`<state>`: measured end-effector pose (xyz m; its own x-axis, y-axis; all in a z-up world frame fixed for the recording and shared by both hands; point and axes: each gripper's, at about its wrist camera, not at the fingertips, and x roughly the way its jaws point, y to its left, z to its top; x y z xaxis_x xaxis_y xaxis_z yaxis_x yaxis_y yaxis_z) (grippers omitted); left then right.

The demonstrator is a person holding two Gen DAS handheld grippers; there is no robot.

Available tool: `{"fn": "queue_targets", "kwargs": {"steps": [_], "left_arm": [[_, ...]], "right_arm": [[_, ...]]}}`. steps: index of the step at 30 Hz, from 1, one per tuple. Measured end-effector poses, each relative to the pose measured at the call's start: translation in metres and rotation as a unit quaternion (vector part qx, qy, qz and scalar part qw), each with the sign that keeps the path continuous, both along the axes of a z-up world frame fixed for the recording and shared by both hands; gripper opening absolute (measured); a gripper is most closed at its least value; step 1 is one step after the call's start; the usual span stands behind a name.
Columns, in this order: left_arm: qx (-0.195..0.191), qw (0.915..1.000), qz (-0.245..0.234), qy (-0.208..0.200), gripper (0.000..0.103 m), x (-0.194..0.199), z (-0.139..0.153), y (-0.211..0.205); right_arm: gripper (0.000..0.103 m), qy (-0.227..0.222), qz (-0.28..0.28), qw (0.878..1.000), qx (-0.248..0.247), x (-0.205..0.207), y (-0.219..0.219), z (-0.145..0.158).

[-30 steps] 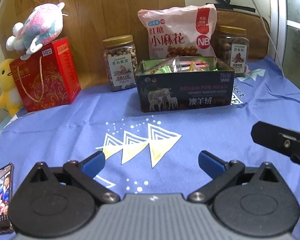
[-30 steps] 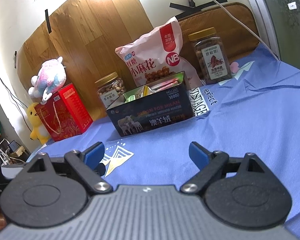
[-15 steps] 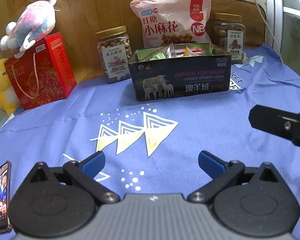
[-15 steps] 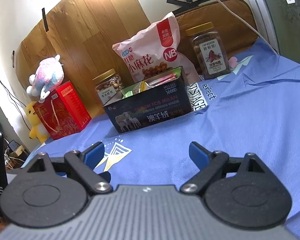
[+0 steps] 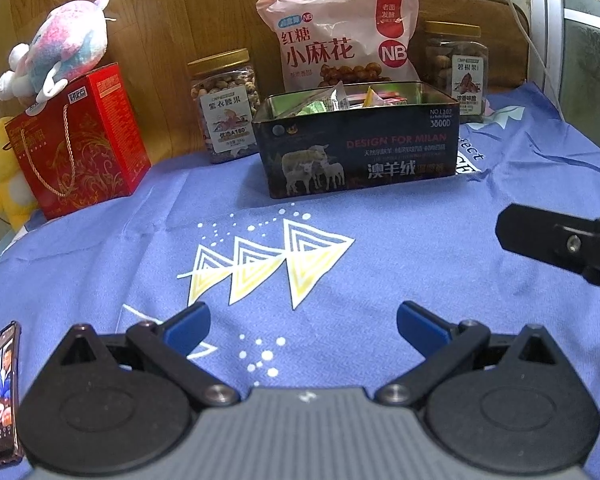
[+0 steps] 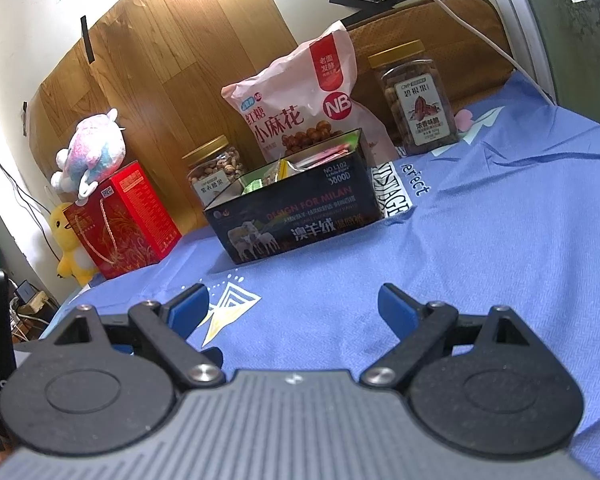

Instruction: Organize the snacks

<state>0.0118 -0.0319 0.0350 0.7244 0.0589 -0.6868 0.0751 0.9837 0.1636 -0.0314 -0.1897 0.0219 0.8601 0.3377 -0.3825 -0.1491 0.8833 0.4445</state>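
Blue cloth surface [image 5: 380, 240] is wrinkled; could snag or drag. Dark tin [image 5: 360, 152], "DESIGN FOR MILAN", sits mid-surface holding loose snack packets [image 5: 336, 100]; the tall pink "NB" bag [image 5: 340, 40] behind could topple if bumped. Left tongs [image 5: 302, 326] and right tongs [image 6: 294, 308] gape apart, empty, well short of the tin.

We see our left gripper [image 5: 302, 326] up close — two bright blue plastic fingertips [image 5: 188, 322] on black arms with round black plates, shiny silver screws and a grey ribbed body. Our right gripper [image 6: 294, 307] looks just the same — blue tips, black arms, silver screws, grey ridged middle with a small white mark.
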Motion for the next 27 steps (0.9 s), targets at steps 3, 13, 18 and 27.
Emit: {"fn": "queue_targets", "kwargs": {"steps": [3, 13, 18, 27], "left_arm": [[0.0, 1.0, -0.003, -0.001, 0.103, -0.0008, 0.001, -0.0005], [-0.007, 0.9999, -0.008, -0.005, 0.103, -0.0032, 0.0018, 0.0017], [-0.01, 0.9999, -0.009, -0.006, 0.103, -0.0035, 0.0018, 0.0024], [-0.016, 0.9998, -0.012, -0.003, 0.103, -0.0045, 0.0018, 0.0026]], "right_arm": [[0.093, 0.001, 0.001, 1.0, 0.0, 0.0011, 0.0007, 0.0002], [0.093, 0.001, 0.002, 1.0, -0.001, 0.0012, 0.0004, 0.0006], [0.093, 0.001, 0.001, 1.0, -0.001, 0.0009, 0.0009, 0.0007], [0.093, 0.002, 0.001, 1.0, -0.001, 0.0008, 0.0013, 0.0002]]}}
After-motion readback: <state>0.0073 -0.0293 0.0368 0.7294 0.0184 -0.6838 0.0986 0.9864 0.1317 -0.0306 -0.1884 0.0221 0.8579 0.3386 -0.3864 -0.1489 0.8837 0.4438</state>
